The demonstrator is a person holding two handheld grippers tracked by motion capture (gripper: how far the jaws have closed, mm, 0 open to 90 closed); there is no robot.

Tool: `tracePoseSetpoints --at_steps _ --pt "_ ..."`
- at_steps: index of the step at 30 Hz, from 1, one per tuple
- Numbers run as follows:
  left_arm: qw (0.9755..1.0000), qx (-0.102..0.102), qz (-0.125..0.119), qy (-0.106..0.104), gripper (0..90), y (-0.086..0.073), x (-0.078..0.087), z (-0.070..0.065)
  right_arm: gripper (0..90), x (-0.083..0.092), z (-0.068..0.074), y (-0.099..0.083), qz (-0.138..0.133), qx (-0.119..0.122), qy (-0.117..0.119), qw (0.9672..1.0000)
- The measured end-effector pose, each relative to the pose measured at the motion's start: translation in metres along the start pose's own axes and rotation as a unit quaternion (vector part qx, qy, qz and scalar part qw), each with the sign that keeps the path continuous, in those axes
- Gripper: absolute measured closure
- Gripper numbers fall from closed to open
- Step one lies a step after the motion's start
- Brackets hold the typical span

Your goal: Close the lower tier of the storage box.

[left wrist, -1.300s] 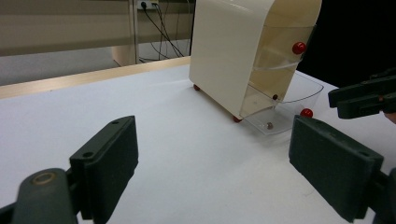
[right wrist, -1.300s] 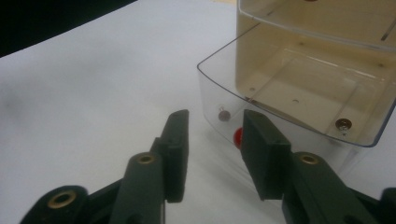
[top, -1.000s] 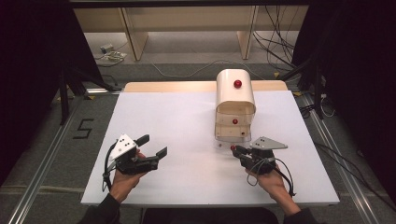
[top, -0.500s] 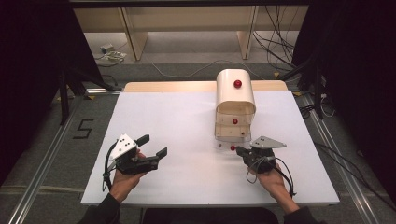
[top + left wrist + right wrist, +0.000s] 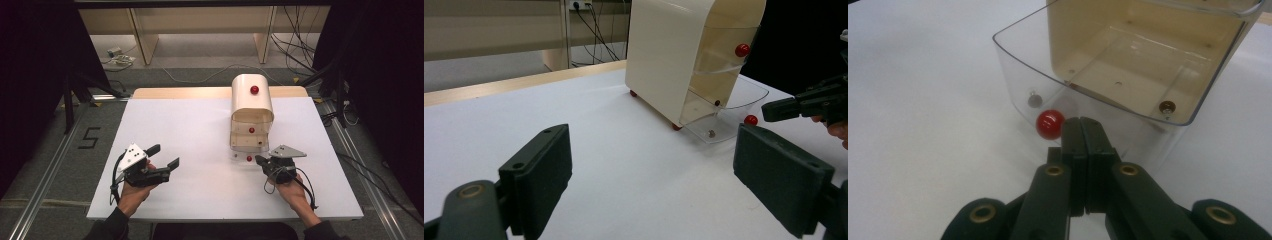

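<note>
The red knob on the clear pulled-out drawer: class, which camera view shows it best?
The right gripper view. The red knob sits large and sharp on the clear drawer, just left of the shut right claw. In the high view it is a tiny dot; in the left gripper view it is small.

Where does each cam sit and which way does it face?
High view: above the person's side, looking forward and down on the white table; forearms, both hands, left gripper, right gripper.
Left gripper view: low between its open jaws, facing the cream box.
Right gripper view: along its shut jaws, facing the clear flap and red knob.
Shared: box and knob; left view also catches the right gripper.
</note>
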State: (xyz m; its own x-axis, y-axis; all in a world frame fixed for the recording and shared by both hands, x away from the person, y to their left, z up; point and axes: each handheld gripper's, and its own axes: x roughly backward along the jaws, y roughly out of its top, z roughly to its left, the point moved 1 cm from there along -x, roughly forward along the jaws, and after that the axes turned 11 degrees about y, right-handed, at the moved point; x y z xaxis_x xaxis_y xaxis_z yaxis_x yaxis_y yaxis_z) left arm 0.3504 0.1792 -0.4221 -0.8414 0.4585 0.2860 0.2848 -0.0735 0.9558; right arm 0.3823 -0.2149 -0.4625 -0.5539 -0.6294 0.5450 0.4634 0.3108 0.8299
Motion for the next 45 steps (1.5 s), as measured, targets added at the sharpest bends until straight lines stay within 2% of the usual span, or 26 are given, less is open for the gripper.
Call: tracePoseSetpoints --at_steps 45 --pt "1.0 -0.006 0.003 0.0 15.6 -0.0004 -0.0004 -0.0002 89.8 -0.0091 -0.007 0.0003 0.001 0.001 -0.011 0.9999"
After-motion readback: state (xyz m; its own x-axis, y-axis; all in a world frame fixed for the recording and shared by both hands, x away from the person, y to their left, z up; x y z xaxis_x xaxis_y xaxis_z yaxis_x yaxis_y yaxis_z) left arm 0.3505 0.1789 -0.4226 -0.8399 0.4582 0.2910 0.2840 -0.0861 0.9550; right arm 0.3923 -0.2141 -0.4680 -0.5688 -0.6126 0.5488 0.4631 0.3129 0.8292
